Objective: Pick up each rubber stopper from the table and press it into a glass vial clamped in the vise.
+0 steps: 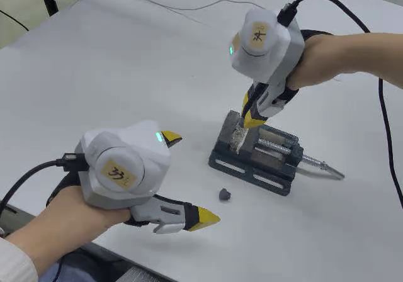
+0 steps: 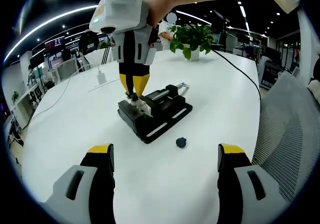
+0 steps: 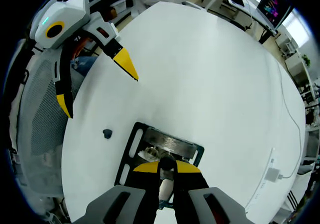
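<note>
A dark vise (image 1: 252, 162) stands on the white table with a glass vial (image 1: 238, 137) clamped in it. My right gripper (image 1: 247, 119) points down onto the vial, shut on a dark rubber stopper (image 3: 167, 163) held right over the vial's mouth (image 3: 150, 154). A second rubber stopper (image 1: 224, 194) lies loose on the table in front of the vise. My left gripper (image 1: 187, 178) hovers open near the table's front edge, left of that stopper; in the left gripper view the loose stopper (image 2: 181, 142) lies just ahead between the open jaws.
The vise's screw handle (image 1: 321, 165) sticks out to the right. A thin white cable (image 1: 164, 5) runs across the far side of the table. A potted plant (image 2: 192, 41) stands at the far end, and a mesh chair (image 2: 285, 129) sits beside the table.
</note>
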`<state>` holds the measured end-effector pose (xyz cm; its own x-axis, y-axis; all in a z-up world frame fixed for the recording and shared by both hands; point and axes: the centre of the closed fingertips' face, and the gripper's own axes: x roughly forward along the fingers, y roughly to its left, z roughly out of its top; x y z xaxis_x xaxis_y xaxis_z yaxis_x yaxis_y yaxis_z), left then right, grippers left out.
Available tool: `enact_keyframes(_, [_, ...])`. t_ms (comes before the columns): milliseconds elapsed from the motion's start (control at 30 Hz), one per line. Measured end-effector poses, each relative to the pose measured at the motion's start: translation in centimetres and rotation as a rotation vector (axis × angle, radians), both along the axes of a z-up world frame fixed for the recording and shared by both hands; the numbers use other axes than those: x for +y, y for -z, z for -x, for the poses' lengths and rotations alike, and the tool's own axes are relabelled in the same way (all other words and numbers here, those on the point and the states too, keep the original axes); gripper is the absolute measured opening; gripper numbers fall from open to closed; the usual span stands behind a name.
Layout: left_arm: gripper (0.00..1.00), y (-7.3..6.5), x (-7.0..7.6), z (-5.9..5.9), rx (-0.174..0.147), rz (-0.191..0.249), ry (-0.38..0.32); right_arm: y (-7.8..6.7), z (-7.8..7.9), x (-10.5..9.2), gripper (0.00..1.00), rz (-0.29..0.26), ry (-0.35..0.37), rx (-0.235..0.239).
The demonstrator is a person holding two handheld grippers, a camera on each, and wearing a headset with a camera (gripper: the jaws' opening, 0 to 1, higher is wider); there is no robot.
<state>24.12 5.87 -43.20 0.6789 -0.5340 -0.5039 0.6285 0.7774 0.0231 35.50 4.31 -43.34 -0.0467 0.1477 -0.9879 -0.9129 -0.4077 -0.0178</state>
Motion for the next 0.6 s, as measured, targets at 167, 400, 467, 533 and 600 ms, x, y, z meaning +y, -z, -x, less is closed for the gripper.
enact_keyframes(167, [0.84,0.09,-0.08,-0.03,0.002,0.0,0.001,-0.11,0.1,0.4,0.03,0.02,0.089,0.008])
enact_keyframes(400, [0.83,0.02,-0.2,-0.14,-0.001,0.001,0.002,0.04,0.16,0.08,0.04,0.024,0.078,-0.003])
enact_keyframes(467, [0.83,-0.03,-0.23,-0.14,-0.003,-0.001,0.003,-0.05,0.23,0.11,0.05,0.019,0.066,-0.005])
enact_keyframes(533, [0.83,-0.09,-0.24,-0.13,-0.002,0.002,0.003,-0.1,0.15,0.22,0.05,0.022,0.061,-0.002])
enact_keyframes(600, [0.83,-0.08,-0.18,-0.15,-0.003,0.001,0.001,-0.15,0.31,0.12,0.05,0.025,0.057,0.002])
